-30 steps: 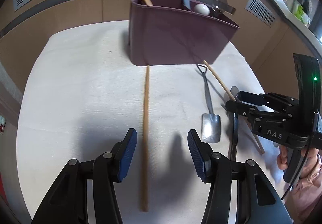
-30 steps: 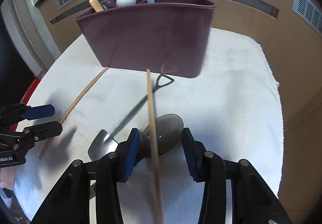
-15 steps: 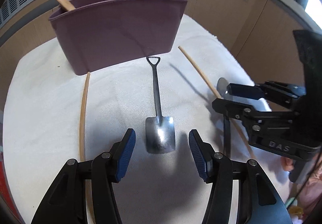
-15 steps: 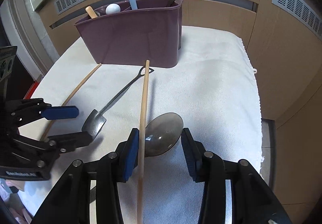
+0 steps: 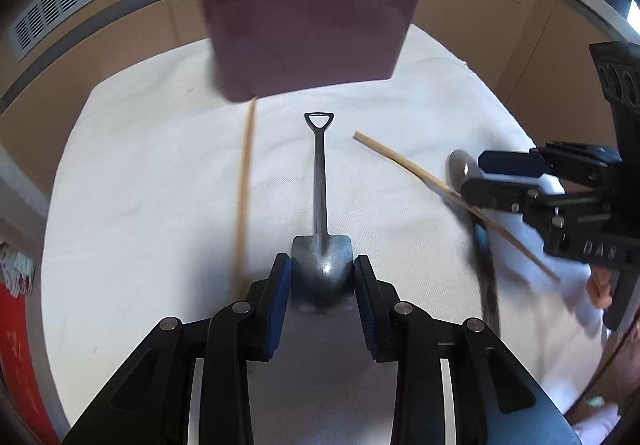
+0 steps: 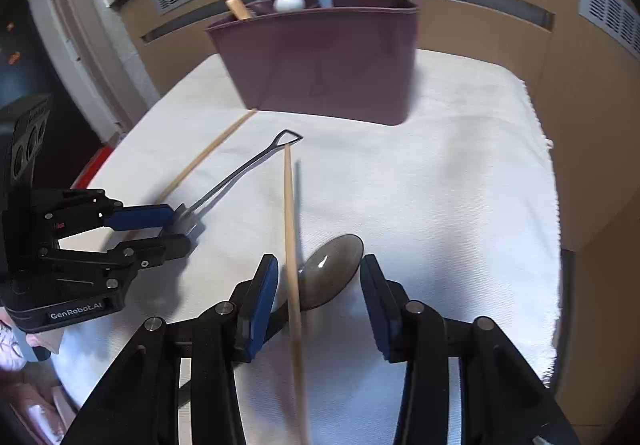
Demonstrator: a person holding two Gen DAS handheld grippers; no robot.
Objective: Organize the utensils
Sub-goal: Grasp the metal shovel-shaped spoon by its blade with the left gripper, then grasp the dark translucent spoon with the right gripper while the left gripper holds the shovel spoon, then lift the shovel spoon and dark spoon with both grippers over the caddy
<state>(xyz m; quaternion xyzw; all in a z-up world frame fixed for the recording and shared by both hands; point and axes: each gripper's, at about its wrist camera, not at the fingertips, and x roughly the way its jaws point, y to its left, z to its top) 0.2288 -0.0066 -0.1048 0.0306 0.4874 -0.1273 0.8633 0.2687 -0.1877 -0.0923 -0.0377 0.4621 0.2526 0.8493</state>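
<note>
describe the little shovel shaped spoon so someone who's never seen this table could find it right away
Start at the maroon utensil caddy on the white cloth; in front of it lies the metal shovel spoon, its blade between the left claw pads. It alone has a flat square blade and triangular loop handle.

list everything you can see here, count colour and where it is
caddy: 1, maroon, far end of the table, utensil tops poking out
shovel spoon: 1, silver metal, centre of the cloth, bowl between the left gripper's pads
chopsticks: 2, light wood, one left of the shovel spoon, one between the right gripper's fingers
spoon: 1, dark translucent, on the cloth beside that chopstick
cloth: 1, white, covering the table
left gripper: black, blue pads, closed on the shovel spoon
right gripper: black, blue pads, open
</note>
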